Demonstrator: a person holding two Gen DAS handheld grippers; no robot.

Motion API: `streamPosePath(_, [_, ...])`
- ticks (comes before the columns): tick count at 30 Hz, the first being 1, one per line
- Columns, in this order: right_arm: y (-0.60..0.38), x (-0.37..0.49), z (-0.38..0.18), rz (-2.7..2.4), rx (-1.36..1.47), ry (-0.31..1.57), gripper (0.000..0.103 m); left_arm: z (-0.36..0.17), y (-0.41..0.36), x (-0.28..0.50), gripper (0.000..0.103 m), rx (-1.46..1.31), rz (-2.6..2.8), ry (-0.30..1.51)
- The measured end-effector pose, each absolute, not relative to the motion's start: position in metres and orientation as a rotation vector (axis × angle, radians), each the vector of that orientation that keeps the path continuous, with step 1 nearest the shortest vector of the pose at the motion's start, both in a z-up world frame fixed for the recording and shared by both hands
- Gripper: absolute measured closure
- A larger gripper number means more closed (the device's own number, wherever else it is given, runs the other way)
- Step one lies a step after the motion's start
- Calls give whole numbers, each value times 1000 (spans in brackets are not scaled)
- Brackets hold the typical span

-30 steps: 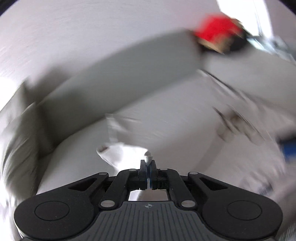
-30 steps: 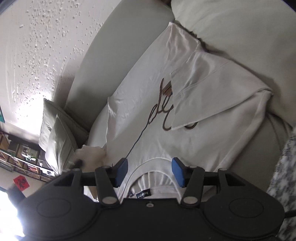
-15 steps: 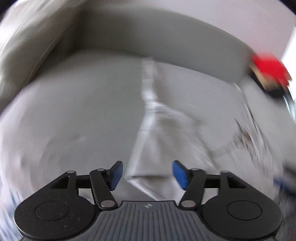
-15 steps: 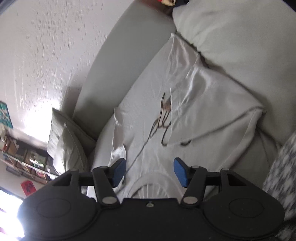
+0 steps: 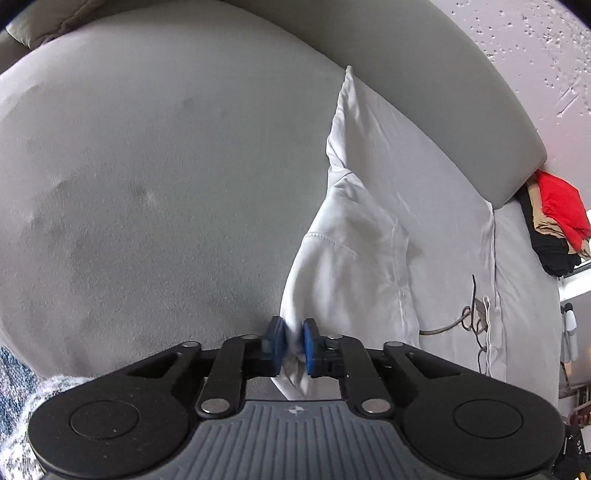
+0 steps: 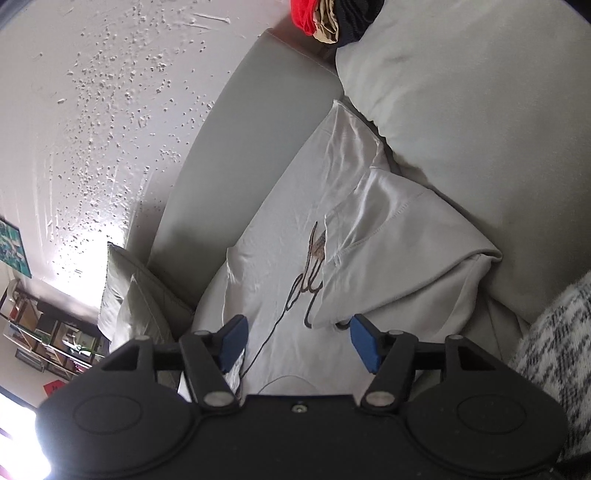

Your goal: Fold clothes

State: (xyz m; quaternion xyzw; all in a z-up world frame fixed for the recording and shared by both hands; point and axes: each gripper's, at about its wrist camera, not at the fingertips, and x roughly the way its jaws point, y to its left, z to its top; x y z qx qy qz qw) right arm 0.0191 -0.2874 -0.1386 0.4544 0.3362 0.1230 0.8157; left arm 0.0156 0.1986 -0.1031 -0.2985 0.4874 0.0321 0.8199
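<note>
A white shirt (image 6: 288, 266) with dark script lettering (image 6: 308, 291) lies spread on the seat of a grey sofa (image 6: 207, 192), its far edge up against the sofa back. One sleeve (image 6: 388, 258) is folded in over the chest and covers part of the lettering.

The left tool (image 5: 293, 343) has its blue pads closed on a bunched edge of the shirt (image 5: 351, 258); a small tuft of white cloth sticks out below the pads. From that pinch the cloth rises in a narrow ridge toward the sofa back (image 5: 424, 85), while the rest of the shirt lies flat to the right of the ridge. To the left of the ridge is a bare grey cushion (image 5: 147, 166).

The right tool (image 6: 297, 341) is over the near part of the shirt, close to the collar. Its jaws stand fairly wide and are opening. The shirt lies below the gap between them, and the pads press on nothing.

A large pale cushion (image 6: 480, 110) sits beside the shirt and touches the folded sleeve. A pile of red, tan and black clothes (image 6: 328, 16) rests at the end of the sofa back. A black-and-white knit throw (image 6: 554, 350) lies at the near right edge. Two small pillows (image 6: 129, 295) lean at the other end of the sofa, beneath a textured white wall (image 6: 92, 110).
</note>
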Motion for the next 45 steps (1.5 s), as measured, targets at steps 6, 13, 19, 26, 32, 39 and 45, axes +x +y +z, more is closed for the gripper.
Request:
streamPosePath(6, [-287,19,-138,250,942,720,43,-95,177,7,99,-486,179,1008])
streamPosePath(13, [-286,16,-130,224,900,711,43,-76,146,-14,81,-267,159,901])
streamPosePath(19, [-289,25,-112,99,751,684,84,-63,142,-17,79,-185,126,756])
streamPosePath(26, [-301,73,-113,-63,624,774,91,-65,130,33,71,-107,102,823])
streamPosePath(32, [-293,115,-131,-67,506,921,91,-100,121,79,68,-57,142,976])
streamPosePath(39, [-294,94,-124,-90,316,1053,91,-80,132,46,76,-25,150,923])
streamPosePath(45, [-292,119,-114,-46,461,909,90,-75,109,75,74,16,95,833])
